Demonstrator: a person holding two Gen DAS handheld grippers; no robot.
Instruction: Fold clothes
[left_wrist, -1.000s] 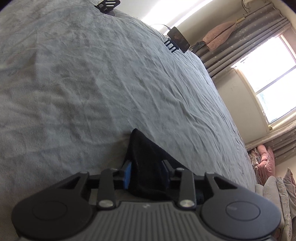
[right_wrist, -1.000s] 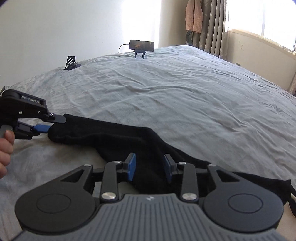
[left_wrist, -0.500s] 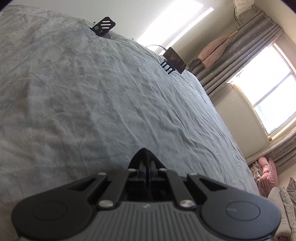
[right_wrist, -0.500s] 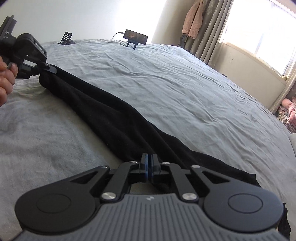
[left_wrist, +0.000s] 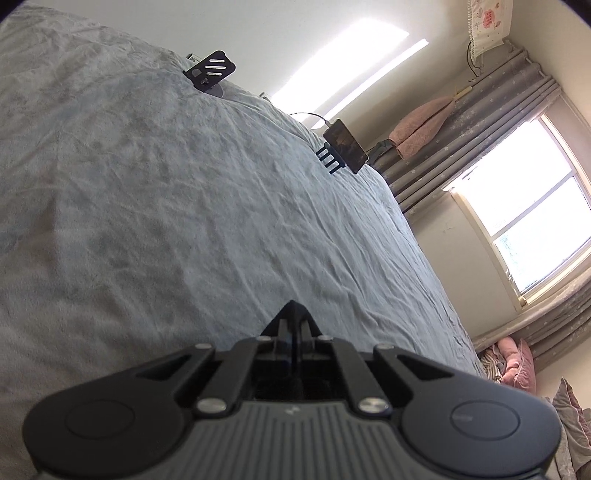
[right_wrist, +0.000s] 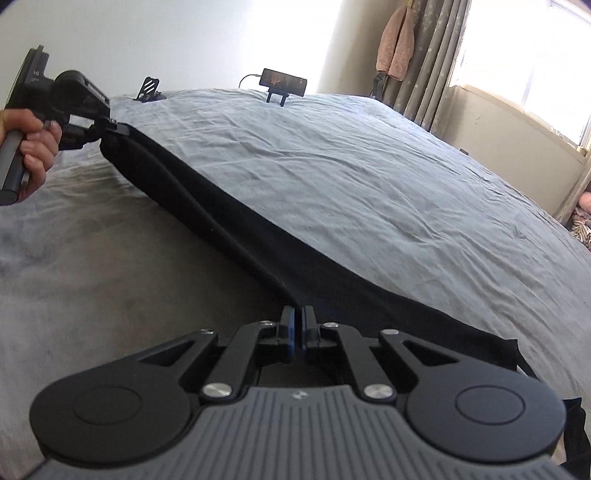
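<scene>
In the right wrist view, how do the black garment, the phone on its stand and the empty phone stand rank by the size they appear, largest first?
1. black garment, by far the largest.
2. phone on its stand.
3. empty phone stand, the smallest.
The last two sit far from the camera, so their true sizes are uncertain.

We count one black garment (right_wrist: 229, 229), stretched between two grippers: left gripper (right_wrist: 116, 127) and right gripper (right_wrist: 298, 325). One hand (right_wrist: 35, 147) in view. One grey bed (right_wrist: 369, 177). Two phone stands: one empty stand (left_wrist: 210, 70), one with a phone (left_wrist: 345, 146). One window (left_wrist: 524, 221).
</scene>
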